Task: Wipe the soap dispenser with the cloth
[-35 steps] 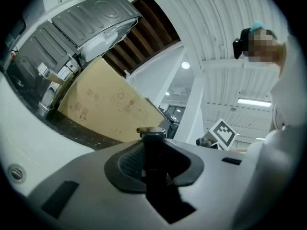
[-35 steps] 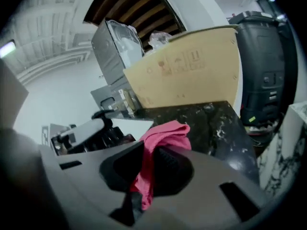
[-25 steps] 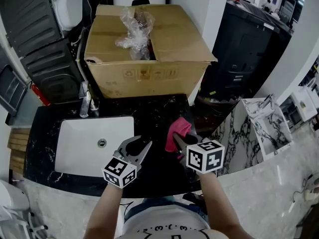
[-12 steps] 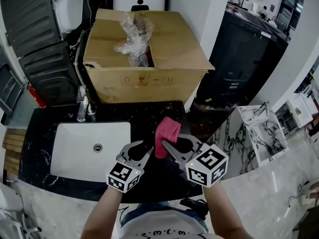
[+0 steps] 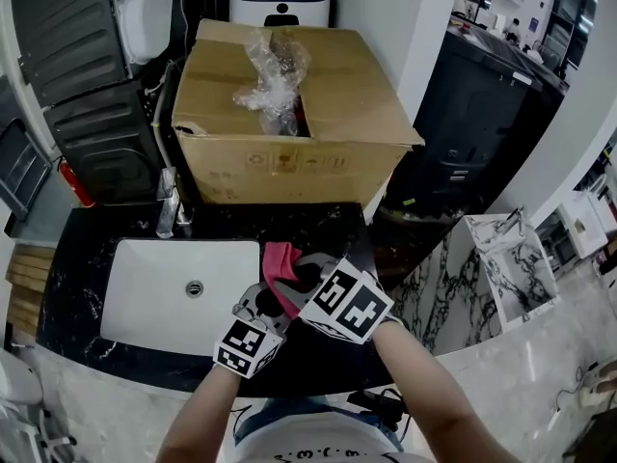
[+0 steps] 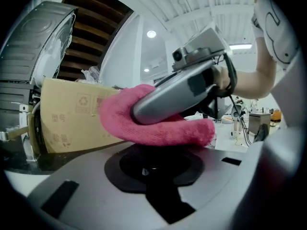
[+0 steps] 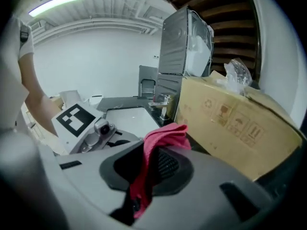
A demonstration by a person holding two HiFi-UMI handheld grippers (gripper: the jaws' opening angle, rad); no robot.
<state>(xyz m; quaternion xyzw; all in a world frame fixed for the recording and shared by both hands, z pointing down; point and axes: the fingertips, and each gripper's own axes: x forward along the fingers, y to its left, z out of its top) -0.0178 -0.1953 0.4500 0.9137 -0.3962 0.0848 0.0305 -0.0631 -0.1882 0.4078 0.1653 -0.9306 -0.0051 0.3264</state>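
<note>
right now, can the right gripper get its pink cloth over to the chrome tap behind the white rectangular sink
Probably yes. The right gripper, shut on the pink cloth, sits beside the white sink, and nothing stands between it and the chrome tap. Only the left gripper lies under it.

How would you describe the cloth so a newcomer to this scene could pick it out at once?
Find the big cardboard box behind the black marble counter, then the white sink set into that counter. Just right of the sink, the right gripper pinches a pink cloth between its jaws. It is the only pink, soft thing against the black stone and white basin.
</note>
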